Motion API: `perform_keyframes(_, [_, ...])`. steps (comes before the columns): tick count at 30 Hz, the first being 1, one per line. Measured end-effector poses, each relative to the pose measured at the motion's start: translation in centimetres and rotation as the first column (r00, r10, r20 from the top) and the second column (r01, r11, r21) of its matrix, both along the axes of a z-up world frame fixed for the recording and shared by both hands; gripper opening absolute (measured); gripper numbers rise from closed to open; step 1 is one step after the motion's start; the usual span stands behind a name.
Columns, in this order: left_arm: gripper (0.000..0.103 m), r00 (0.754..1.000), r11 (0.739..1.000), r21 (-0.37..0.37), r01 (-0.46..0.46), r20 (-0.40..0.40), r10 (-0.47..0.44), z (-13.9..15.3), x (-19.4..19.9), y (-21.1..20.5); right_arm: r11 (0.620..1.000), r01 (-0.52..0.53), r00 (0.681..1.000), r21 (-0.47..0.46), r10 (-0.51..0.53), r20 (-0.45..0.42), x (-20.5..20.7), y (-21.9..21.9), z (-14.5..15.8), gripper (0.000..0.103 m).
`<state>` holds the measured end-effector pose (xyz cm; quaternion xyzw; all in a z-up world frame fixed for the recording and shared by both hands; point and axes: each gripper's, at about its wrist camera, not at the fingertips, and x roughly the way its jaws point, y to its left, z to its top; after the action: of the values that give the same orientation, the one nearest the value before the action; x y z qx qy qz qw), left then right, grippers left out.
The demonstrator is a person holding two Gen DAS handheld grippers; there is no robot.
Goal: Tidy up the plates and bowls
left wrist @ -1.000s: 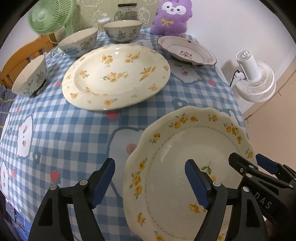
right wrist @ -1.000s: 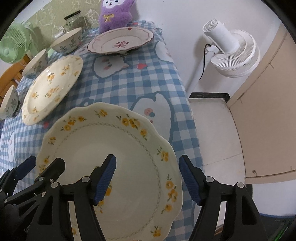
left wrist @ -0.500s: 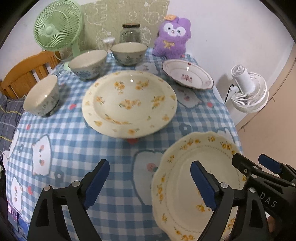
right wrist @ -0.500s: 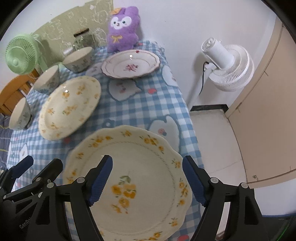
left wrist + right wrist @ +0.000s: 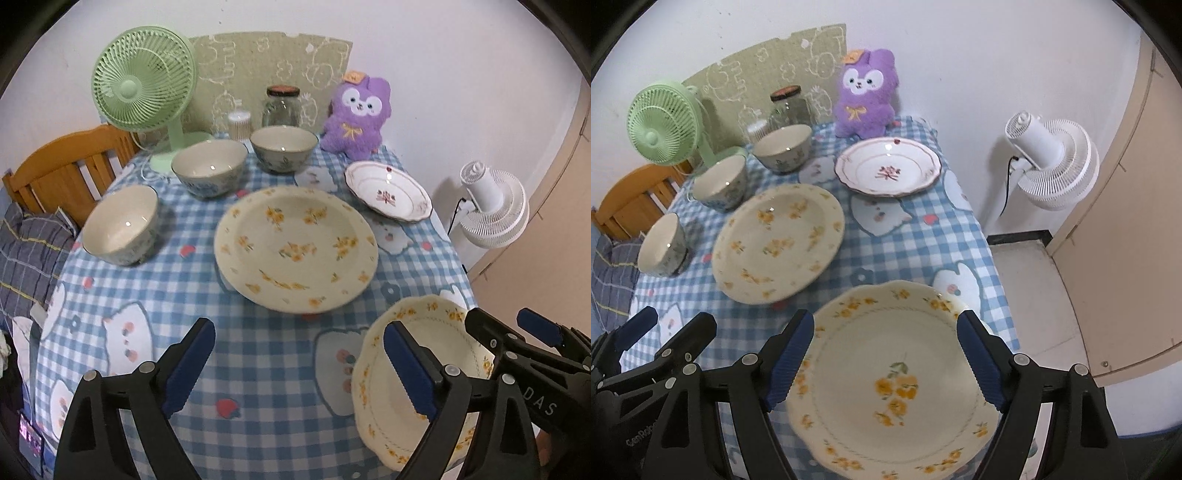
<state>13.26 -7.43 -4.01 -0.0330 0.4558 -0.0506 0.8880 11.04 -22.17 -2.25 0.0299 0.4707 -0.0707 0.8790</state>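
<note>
Right gripper spread wide above the scalloped plate at the table's near right edge; left gripper equally wide over bare cloth, that plate under its right finger; beyond, the big plate; three bowls and pink plate farthest; only the right view shows floor.

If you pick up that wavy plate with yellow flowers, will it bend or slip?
The scalloped plate looks like glazed ceramic, so it probably stays stiff and could chip or break if dropped. Its glossy surface may be slippery. It lies near the table edge, so a push might tip it off.
</note>
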Motion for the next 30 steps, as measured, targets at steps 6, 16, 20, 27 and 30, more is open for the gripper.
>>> perform_keyframes(6, [0.094, 0.999, 1.000, 0.000, 0.023, 0.035, -0.023, 1.8, 0.2, 2.1, 1.000, 0.009, 0.999, 0.002, -0.009, 0.043, -0.3, 2.0, 1.6, 0.082])
perform_keyframes(16, [0.094, 0.998, 0.999, -0.011, 0.038, 0.054, -0.038, 3.3, 0.7, 5.2, 1.000, 0.028, 0.996, -0.010, -0.027, 0.090, -0.4, 5.1, 3.4, 0.082])
perform_keyframes(20, [0.094, 0.995, 0.998, -0.023, 0.061, 0.077, -0.059, 4.0, 0.9, 6.4, 0.999, 0.037, 0.994, -0.018, -0.035, 0.106, -0.3, 6.2, 3.9, 0.083])
perform_keyframes(27, [0.094, 0.991, 0.995, -0.021, 0.094, 0.102, -0.091, 4.9, 1.9, 8.1, 0.999, 0.047, 0.988, -0.006, -0.045, 0.146, 0.4, 7.6, 5.1, 0.087])
perform_keyframes(30, [0.094, 0.990, 0.995, -0.016, 0.095, 0.109, -0.092, 5.2, 2.5, 8.6, 0.999, 0.050, 0.986, 0.004, -0.050, 0.158, 1.0, 7.9, 5.7, 0.091])
